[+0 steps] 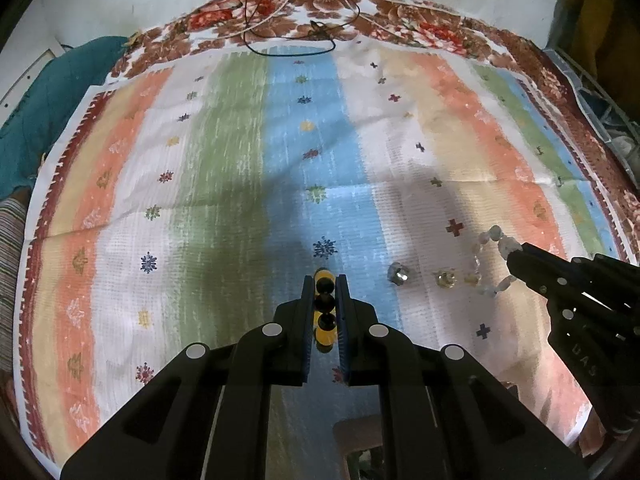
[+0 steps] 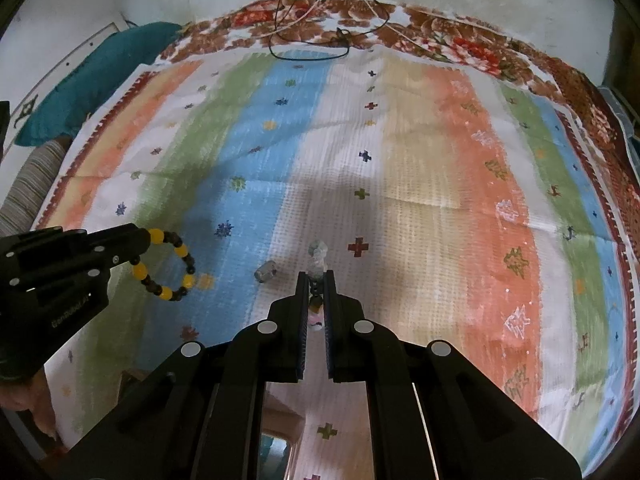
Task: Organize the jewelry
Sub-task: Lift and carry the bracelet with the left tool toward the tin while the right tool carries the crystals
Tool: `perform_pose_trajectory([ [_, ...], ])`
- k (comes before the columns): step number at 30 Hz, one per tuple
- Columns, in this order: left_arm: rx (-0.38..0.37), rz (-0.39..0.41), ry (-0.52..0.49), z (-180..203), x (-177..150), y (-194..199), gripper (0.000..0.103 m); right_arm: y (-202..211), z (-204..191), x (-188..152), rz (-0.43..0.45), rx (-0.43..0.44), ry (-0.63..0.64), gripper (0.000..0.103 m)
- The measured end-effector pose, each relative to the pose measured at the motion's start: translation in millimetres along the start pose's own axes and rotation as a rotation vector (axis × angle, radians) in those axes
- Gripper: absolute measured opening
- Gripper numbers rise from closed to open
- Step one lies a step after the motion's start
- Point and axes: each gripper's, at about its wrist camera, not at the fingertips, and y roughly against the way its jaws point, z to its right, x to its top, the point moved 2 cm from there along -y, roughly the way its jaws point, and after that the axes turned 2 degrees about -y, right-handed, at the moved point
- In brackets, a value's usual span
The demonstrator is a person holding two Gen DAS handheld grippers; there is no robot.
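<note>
A striped cloth in orange, white, green and blue bands, sprinkled with small star and cross motifs, is spread over the whole work surface. Beneath it, along the far edge, a brown and red floral sheet is seen, and across that a thin black cord is looped. A teal cushion is pushed against the wall at the far left.

The left gripper is held above the blue band with its jaws pressed nearly together, and a bracelet of yellow and black beads is pinched between them. From the right wrist view the bracelet is seen hanging as an open ring from the fingertips, over the border of the green and blue bands.

The right gripper is likewise clamped tight, and a bracelet of clear, pale beads is pinched in it. In the left wrist view its loop is seen drooping beside the fingertips over the white and beige bands.

On the cloth between the two grippers a small silvery bead-like piece is left lying, and just right of it a second, yellowish-clear piece is seen.
</note>
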Motion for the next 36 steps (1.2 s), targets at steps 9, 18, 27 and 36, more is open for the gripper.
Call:
perform_pose_trajectory([
  [9,-0.006,0.037,0.013,5.2,-7.5,24.7,0.010,20.6,2.0,-3.9,0.035,0.009,-0.027,0.008],
  [18,-0.001,0.103,-0.014,17.5,-16.6,55.4,0.010,39.1,-1.5,-7.9,0.080,0.007,-0.031,0.008],
  [27,-0.011,0.169,-0.012,24.1,-24.4,82.6,0.010,62.0,-12.2,-19.1,0.141,0.013,0.007,0.008],
  [36,-0.004,0.206,-0.019,28.1,-35.1,98.3,0.010,82.2,-22.3,-28.2,0.198,0.015,0.035,0.008],
])
